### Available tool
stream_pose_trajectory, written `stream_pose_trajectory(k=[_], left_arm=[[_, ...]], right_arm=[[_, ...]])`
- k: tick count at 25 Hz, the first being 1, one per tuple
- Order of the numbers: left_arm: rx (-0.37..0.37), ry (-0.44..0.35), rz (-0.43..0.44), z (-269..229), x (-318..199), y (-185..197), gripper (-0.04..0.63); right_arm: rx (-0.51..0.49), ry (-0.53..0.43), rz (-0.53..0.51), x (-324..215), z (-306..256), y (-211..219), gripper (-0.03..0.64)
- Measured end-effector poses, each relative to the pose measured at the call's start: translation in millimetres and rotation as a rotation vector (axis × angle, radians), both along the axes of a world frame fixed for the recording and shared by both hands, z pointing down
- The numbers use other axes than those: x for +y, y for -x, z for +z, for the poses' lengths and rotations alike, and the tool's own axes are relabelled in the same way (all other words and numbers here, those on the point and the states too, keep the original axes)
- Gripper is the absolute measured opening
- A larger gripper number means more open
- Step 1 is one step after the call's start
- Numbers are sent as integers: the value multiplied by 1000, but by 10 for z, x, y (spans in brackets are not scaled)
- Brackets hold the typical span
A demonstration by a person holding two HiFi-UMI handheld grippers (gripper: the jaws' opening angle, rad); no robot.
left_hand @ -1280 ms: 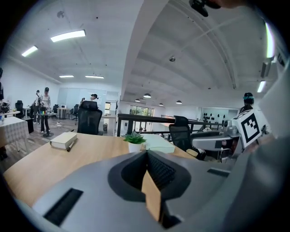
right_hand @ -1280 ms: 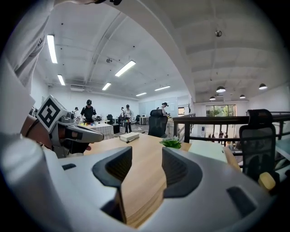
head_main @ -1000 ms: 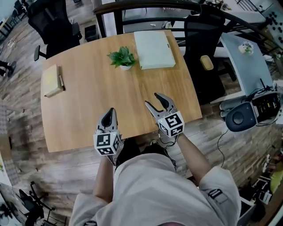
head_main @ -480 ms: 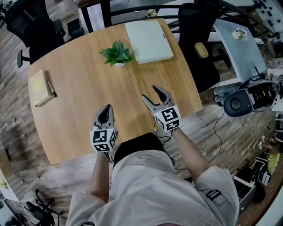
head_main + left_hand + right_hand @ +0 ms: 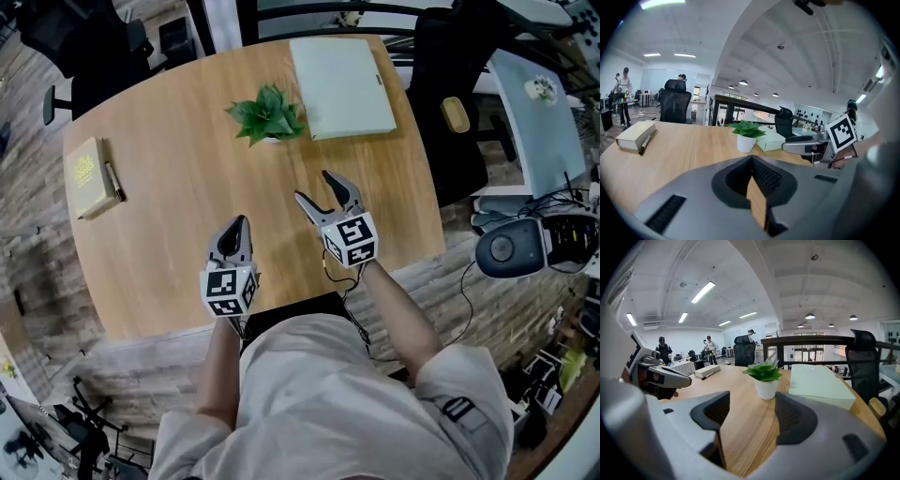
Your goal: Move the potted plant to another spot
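While nothing has yet been taken hold of, the potted plant (image 5: pixel 267 114) is seen upright in its white pot on the far half of the table (image 5: pixel 187 216), toward twelve o'clock from the person. A pale green box (image 5: pixel 344 86) lies at the plant's three o'clock. The leaves reach over its edge, though it cannot be told whether pot and box touch. A book (image 5: pixel 86 176) with a pen (image 5: pixel 113 181) alongside is found between eight and nine o'clock of the plant, well apart.

The right gripper (image 5: pixel 315 186) is held at the plant's five o'clock. Its jaws have just been opening and stand apart, with only bare tabletop between them. The left gripper (image 5: pixel 238 225) is held near six o'clock with its jaws together on nothing.

Trouble is most likely to be caused by the round, probably light pot. It could be tipped if it is nudged before the jaws close, or leaves could be pinched if the grip is taken too high. The box could be bumped if the approach drifts toward three o'clock.

Counted: one plant, one box, one book, one pen, two grippers.
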State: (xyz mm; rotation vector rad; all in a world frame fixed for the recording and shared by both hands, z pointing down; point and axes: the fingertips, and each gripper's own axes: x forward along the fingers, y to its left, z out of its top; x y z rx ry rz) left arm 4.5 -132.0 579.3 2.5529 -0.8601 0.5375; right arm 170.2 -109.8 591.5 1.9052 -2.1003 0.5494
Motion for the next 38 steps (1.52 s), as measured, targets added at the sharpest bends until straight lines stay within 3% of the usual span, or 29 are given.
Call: stream_pose_trajectory(k=[9,21,30,38], left_arm=[[-36,26,-32,246,-217,-129,12],[-74,53,-65,491,-471,-223,12],[-95,88,-102,684,-595,-138,12],[-101,106,-75,757,-572,-199,12]], right_arm=[[-36,18,-1,-386,345,-152,316],[-8,29,-36,-861,596,-204,345],[-17,23,27,-1179,725,-293,375],[-47,27,70,-1392,834,-273,412]])
